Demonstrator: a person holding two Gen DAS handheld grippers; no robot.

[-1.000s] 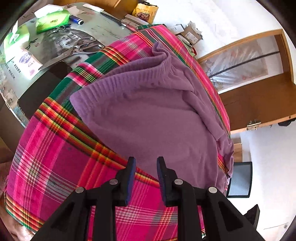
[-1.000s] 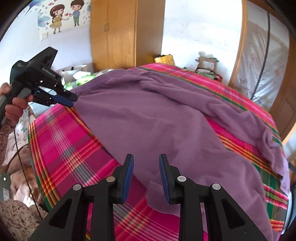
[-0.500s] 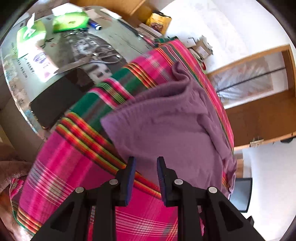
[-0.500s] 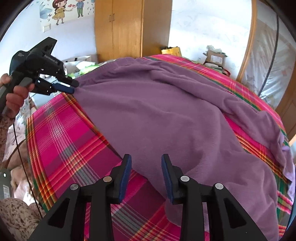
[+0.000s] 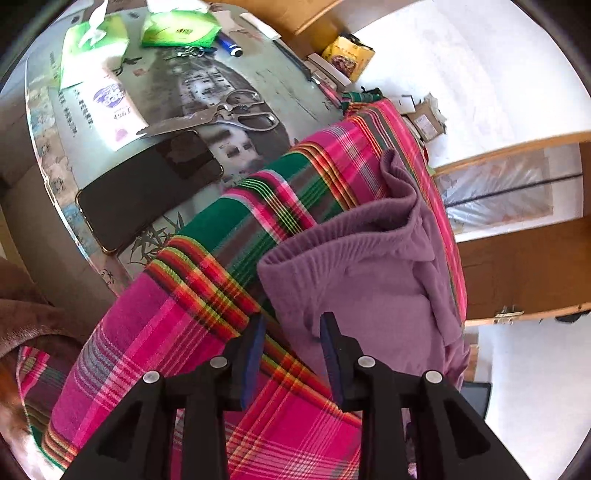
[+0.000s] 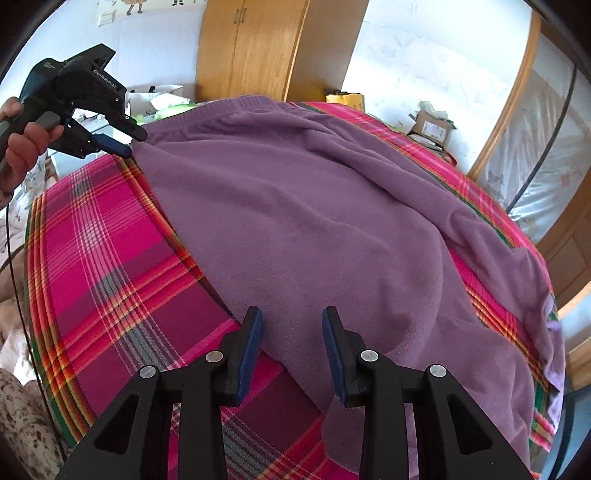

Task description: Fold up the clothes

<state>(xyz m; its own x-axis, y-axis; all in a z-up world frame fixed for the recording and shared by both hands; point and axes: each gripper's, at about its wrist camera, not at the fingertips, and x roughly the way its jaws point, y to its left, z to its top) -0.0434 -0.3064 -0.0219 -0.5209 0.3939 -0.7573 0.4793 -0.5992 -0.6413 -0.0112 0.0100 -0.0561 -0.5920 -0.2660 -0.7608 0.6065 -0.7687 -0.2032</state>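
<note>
A purple fleece garment (image 5: 369, 280) (image 6: 314, 221) lies spread over a pink plaid cloth (image 5: 166, 350) (image 6: 103, 251). In the left wrist view my left gripper (image 5: 293, 317) is low at the corner of the garment's ribbed hem. Its jaws are opening, with the corner's edge between them and the pads not pressing on it. The right wrist view shows this left gripper (image 6: 135, 144), held by a hand, at the far left corner of the garment. My right gripper (image 6: 292, 311) stands open over the garment's near edge, fabric lying between its fingers without being pinched.
Left of the plaid cloth a glass tabletop (image 5: 258, 92) carries a black phone (image 5: 147, 192), scissors (image 5: 221, 118) and green tissue packs (image 5: 181, 31). A wooden wardrobe (image 6: 258, 48) and a cardboard box (image 6: 432, 127) stand behind. A wooden frame (image 6: 517, 92) rises at right.
My left gripper has moved to the ribbed hem corner and its jaws have widened. My right gripper has sunk to the garment's near edge with wider jaws.
</note>
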